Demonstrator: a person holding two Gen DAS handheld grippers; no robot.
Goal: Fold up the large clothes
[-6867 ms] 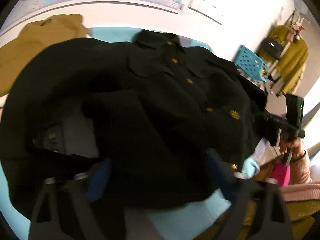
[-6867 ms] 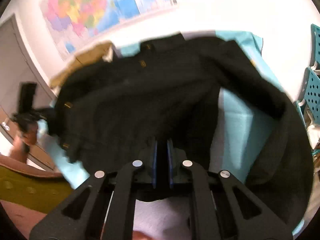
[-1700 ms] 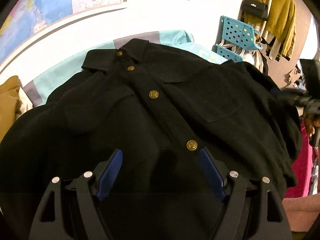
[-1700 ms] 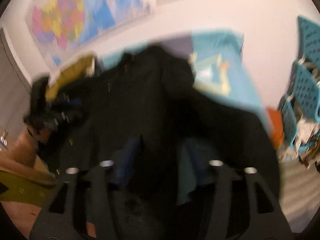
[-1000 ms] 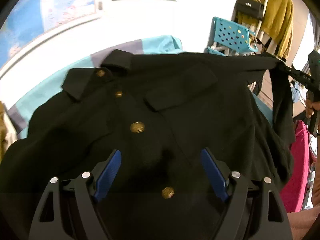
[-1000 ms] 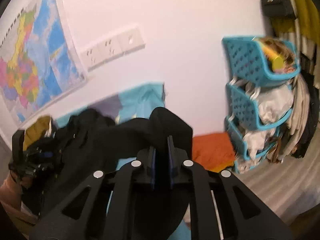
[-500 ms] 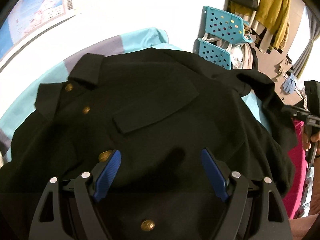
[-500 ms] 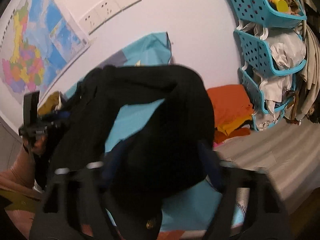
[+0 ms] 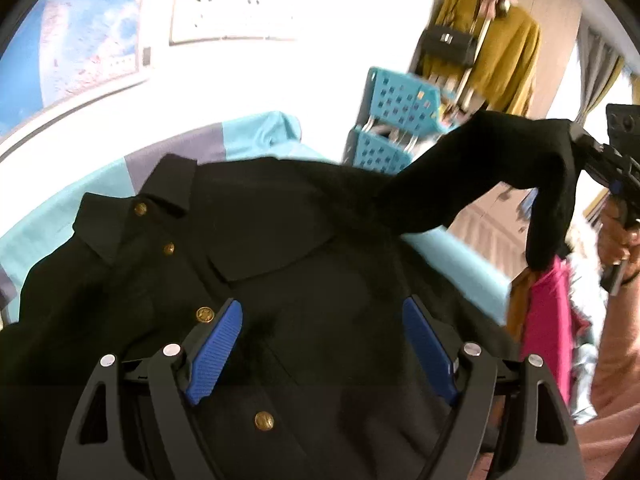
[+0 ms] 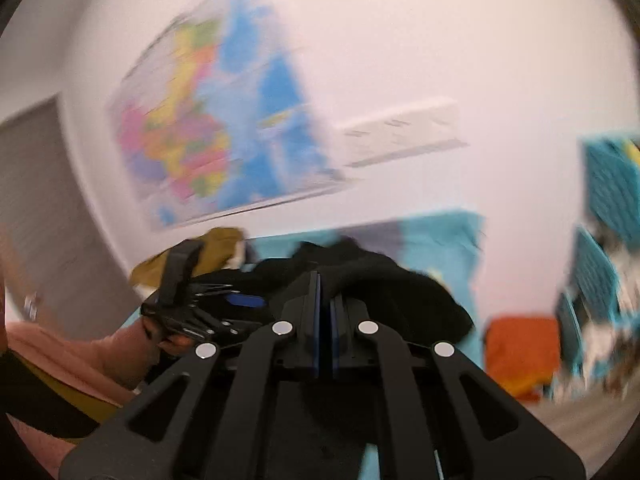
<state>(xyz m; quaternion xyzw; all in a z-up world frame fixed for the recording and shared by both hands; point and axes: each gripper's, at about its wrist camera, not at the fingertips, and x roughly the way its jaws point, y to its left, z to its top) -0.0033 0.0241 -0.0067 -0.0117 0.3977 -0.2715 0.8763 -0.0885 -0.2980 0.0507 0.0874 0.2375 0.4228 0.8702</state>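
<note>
The right gripper [image 9: 576, 140], at the frame's right edge, pinches the coat's [image 9: 280, 264] sleeve [image 9: 500, 160], which stretches leftward to the body under the wide-open left gripper [image 9: 320, 344].

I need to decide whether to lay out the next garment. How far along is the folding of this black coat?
Early. Done: the black coat lies spread, buttons up, on the blue sheet. In hand: the right gripper is shut on one sleeve and holds it up off the bed; the left gripper hangs open above the coat front. Left: lay that sleeve across, fold the other side, then the body.
</note>
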